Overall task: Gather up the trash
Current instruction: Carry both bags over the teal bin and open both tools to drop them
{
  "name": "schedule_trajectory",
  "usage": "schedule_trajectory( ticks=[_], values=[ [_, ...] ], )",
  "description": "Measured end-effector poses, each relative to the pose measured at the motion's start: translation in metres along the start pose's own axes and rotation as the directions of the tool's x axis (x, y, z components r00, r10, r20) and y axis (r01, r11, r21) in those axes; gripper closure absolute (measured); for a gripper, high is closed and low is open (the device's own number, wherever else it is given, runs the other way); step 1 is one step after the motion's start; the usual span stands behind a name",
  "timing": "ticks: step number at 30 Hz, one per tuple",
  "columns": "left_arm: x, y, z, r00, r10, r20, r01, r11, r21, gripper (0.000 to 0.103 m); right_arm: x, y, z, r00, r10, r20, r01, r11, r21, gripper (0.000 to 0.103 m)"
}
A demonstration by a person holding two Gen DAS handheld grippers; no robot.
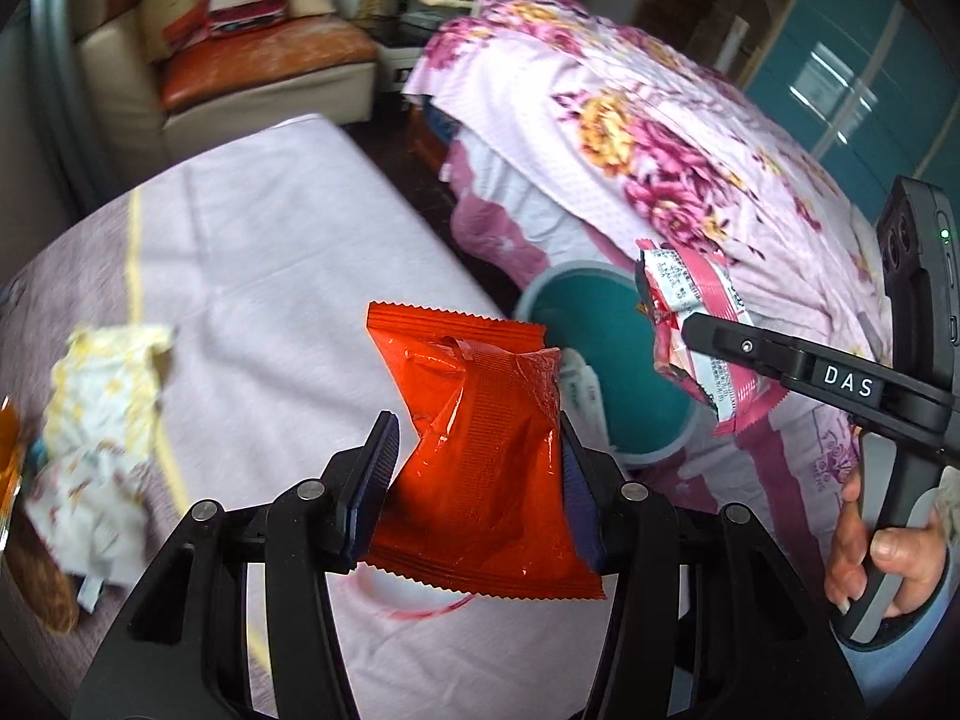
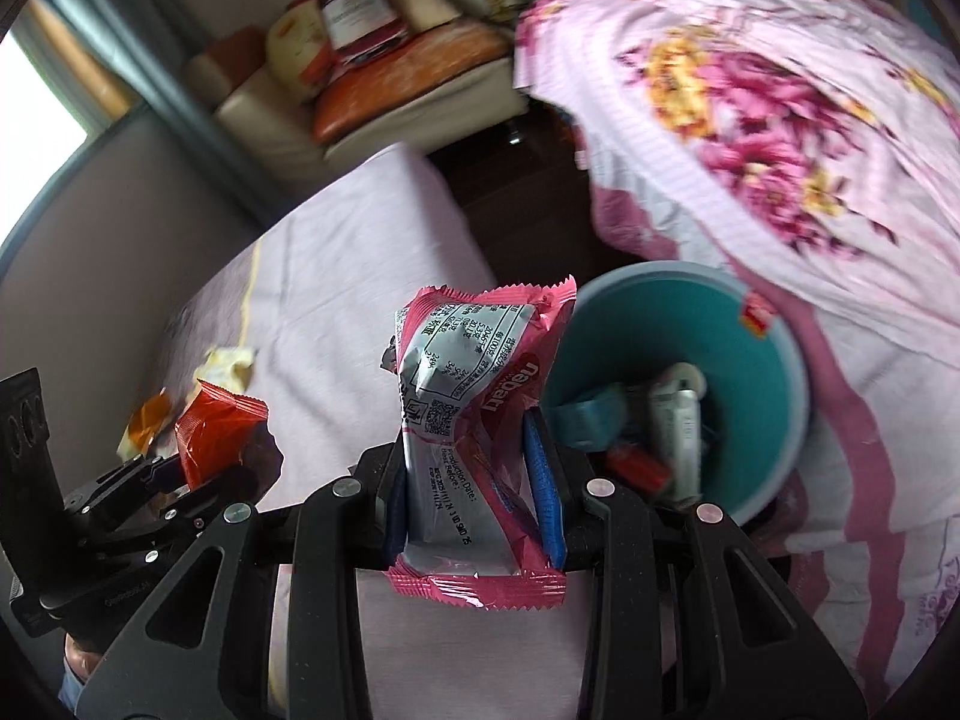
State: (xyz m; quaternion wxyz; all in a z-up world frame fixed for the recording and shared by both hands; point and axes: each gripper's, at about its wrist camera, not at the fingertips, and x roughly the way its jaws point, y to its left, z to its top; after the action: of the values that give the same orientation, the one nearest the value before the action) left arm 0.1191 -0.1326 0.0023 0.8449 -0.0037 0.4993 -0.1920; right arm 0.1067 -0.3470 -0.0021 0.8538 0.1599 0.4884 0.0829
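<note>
I carry two packets toward the teal bin [image 2: 774,324]: left gripper [image 1: 480,468] fingers clamp the red packet [image 1: 486,450], right gripper [image 2: 474,480] fingers clamp the pink wrapper [image 2: 462,396]; best release only once each hangs squarely over the rim.

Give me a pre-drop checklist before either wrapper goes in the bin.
1. Left tongs clamped on red wrapper: ok.
2. Right tongs clamped on pink wrapper: ok.
3. Teal bin mouth unobstructed: ok; the floral blanket lies behind its rim.
4. Room in the bin: ok, trash only at the bottom.
5. Either wrapper directly over the opening: cannot tell.
6. More trash left on the bed: not ok, crumpled yellow-white wrapper remains.
</note>
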Motion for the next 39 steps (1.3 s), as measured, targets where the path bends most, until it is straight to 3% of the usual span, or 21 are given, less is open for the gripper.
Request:
schedule_trajectory(
  ticks=[14,30,33,36,39],
  values=[
    [0.063,-0.072,0.030,0.996,-0.002,-0.091,0.009,0.997,0.075,0.051,-0.018,-0.095,0.002,0.996,-0.062,0.057,0.054,0.989,0.135,0.070],
    [0.118,-0.116,0.041,0.985,-0.018,-0.174,0.043,0.988,0.145,0.050,-0.014,-0.132,0.006,0.994,-0.101,0.040,0.092,0.979,0.181,0.070],
    [0.126,-0.120,0.041,0.982,-0.015,-0.186,0.044,0.987,0.152,0.044,-0.012,-0.134,0.008,0.994,-0.107,0.034,0.099,0.978,0.184,0.069],
    [0.131,-0.120,0.042,0.982,-0.012,-0.189,0.042,0.988,0.152,0.024,-0.009,-0.134,0.010,0.993,-0.113,0.028,0.105,0.977,0.184,0.069],
    [0.133,-0.117,0.042,0.984,-0.003,-0.179,0.031,0.988,0.149,0.020,-0.005,-0.134,0.012,0.993,-0.117,0.020,0.111,0.977,0.182,0.069]
  ],
)
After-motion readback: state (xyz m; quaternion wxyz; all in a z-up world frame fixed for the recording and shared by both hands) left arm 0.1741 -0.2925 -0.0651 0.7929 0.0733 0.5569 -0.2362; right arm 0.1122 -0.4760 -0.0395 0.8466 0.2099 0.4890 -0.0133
